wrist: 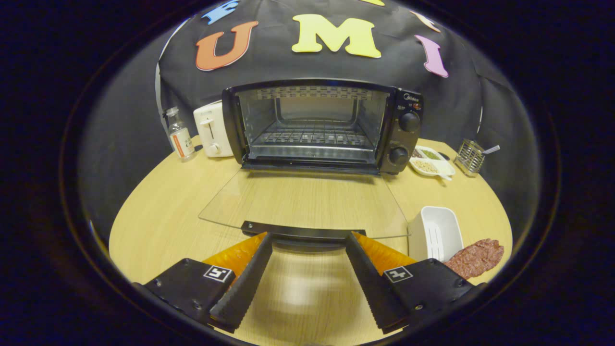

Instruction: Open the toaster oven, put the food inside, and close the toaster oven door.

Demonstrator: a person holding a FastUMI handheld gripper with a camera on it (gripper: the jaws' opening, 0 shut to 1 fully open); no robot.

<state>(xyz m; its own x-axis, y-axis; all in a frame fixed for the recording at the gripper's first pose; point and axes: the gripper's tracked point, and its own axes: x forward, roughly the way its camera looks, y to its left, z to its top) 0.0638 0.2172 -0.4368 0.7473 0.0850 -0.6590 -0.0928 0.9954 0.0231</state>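
A black toaster oven (403, 129) stands at the back of the wooden table (158, 221). Its glass door (307, 202) lies folded down flat toward me, and the wire rack (312, 137) inside is bare. The door's black handle (302, 231) sits just ahead of my fingertips. My gripper (307, 238) is open, the fingers spread wide with nothing between them. A reddish-brown slab of meat (475, 257) lies on the table beyond the right finger, beside a white rectangular dish (435, 233).
Left of the oven stand a white toaster (211, 127) and a small glass bottle (180, 134). To the oven's right are a white divided tray (430, 161) of seeds and a wire holder (468, 156) with a utensil.
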